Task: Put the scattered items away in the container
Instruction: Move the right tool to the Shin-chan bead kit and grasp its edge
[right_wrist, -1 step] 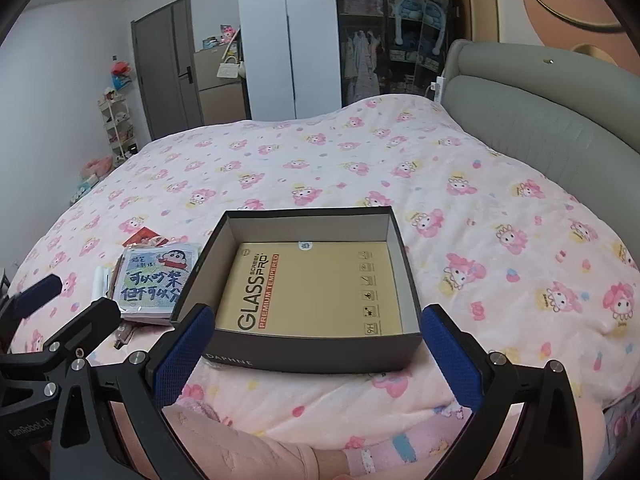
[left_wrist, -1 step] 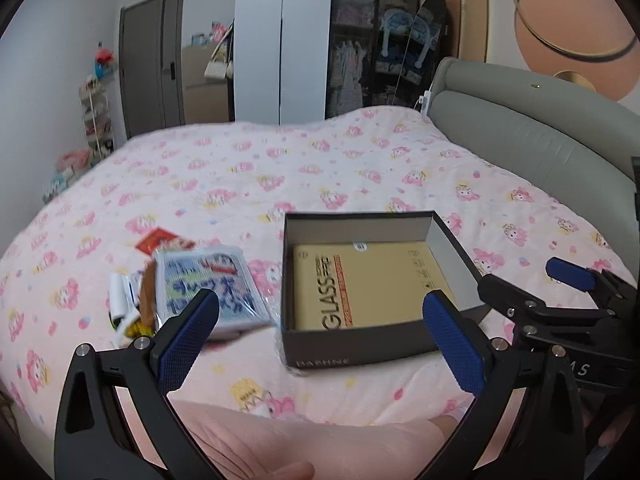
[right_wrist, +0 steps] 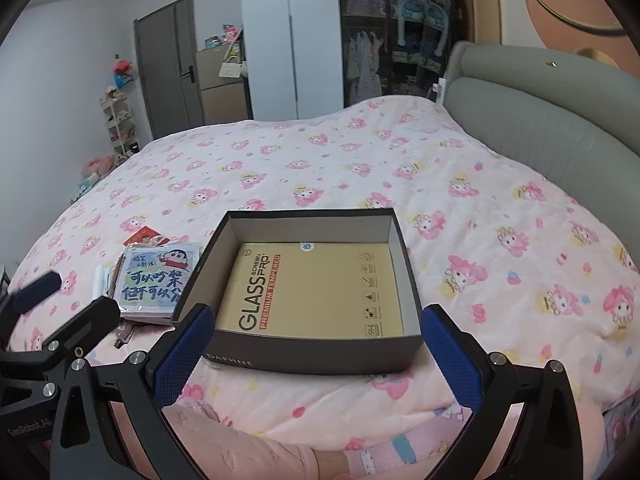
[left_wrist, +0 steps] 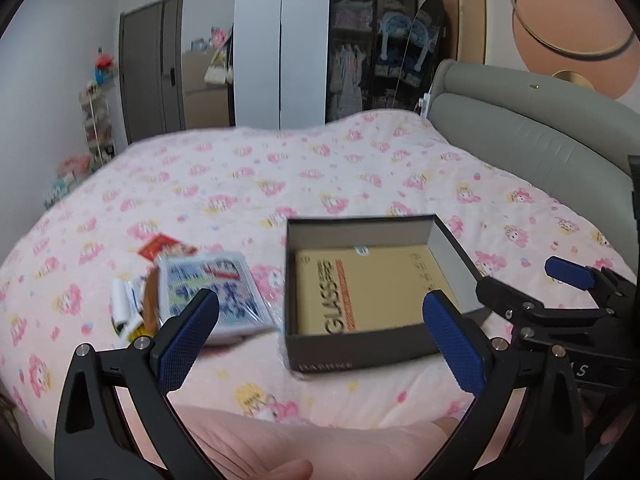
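Lying flat inside the dark box (right_wrist: 316, 356), the glass-protector pack (right_wrist: 316, 288) is already put away, while the cartoon packet (right_wrist: 154, 278) and small bits (left_wrist: 124, 308) remain outside beside it, both left gripper (left_wrist: 320, 340) and right gripper (right_wrist: 316, 354) spread wide, empty.

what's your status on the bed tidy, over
Left gripper open, empty. Right gripper open, empty. Box holds only a glass pack; cartoon packet and small bits beside it. Nothing blocking.
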The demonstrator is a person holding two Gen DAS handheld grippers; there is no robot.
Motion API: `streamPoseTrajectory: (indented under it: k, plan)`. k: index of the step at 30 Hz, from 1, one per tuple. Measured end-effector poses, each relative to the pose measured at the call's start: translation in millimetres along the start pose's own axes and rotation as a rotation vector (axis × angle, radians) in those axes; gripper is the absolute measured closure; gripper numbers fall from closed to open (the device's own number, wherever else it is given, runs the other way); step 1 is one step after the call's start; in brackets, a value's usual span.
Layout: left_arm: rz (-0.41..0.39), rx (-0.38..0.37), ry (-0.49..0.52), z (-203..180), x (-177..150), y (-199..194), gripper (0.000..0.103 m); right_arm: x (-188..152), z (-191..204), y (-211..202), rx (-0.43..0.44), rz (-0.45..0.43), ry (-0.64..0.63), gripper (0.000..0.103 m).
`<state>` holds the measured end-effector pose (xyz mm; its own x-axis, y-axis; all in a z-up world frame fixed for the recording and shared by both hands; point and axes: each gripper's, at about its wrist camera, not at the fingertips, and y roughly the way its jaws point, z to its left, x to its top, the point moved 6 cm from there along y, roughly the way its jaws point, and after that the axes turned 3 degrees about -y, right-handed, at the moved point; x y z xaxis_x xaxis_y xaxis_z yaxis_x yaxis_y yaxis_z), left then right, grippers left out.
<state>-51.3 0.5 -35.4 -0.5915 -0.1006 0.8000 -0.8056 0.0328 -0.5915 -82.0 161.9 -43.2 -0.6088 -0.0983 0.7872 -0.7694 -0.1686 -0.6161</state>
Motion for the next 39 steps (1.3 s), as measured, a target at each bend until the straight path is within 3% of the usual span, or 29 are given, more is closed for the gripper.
streamPoseTrajectory:
  k: [5,8,11,16,18,20,22,25,28,31,35,39]
  plan:
    - [0.078,-0.021,-0.078,39.8,30.4,22.3,0.000,20.8,36.8,6.6,0.085,-0.024,-0.099,0.000]
    - [0.000,-0.013,-0.057,67.0,47.5,0.0,0.000,33.0,58.8,10.4,0.136,-0.038,-0.158,0.000]
    - [-0.072,0.045,-0.050,96.6,49.0,-28.8,0.000,45.0,80.9,14.0,0.187,-0.052,-0.217,0.000]
    - [-0.082,0.140,-0.148,165.4,42.2,-32.5,0.001,47.8,129.6,47.3,0.291,0.000,-0.231,0.000]
    - [-0.057,0.173,-0.175,192.1,30.7,-22.3,0.003,40.9,145.1,66.4,0.341,0.051,-0.206,0.002]
    - [-0.029,0.192,-0.201,212.6,17.8,-13.2,0.013,32.7,167.1,85.0,0.388,0.106,-0.222,0.010]
    - [0.010,0.190,-0.232,230.6,8.1,0.2,0.029,27.8,186.8,100.9,0.401,0.140,-0.265,0.033]
    - [0.078,0.170,-0.253,248.5,-1.6,29.5,0.040,21.9,212.9,124.0,0.409,0.188,-0.313,0.054]
    - [0.185,0.119,-0.268,259.7,-11.2,69.9,0.043,7.0,230.9,154.1,0.420,0.269,-0.320,0.065]
    - [0.278,0.076,-0.273,264.2,-23.6,102.3,0.046,-10.6,240.6,177.9,0.417,0.328,-0.336,0.072]
    - [0.386,-0.023,-0.275,259.0,-36.8,137.3,0.046,-30.0,244.8,203.0,0.451,0.409,-0.326,0.073]
    - [0.459,-0.091,-0.315,255.1,-42.5,169.4,0.042,-44.5,247.9,221.8,0.429,0.461,-0.337,0.073]
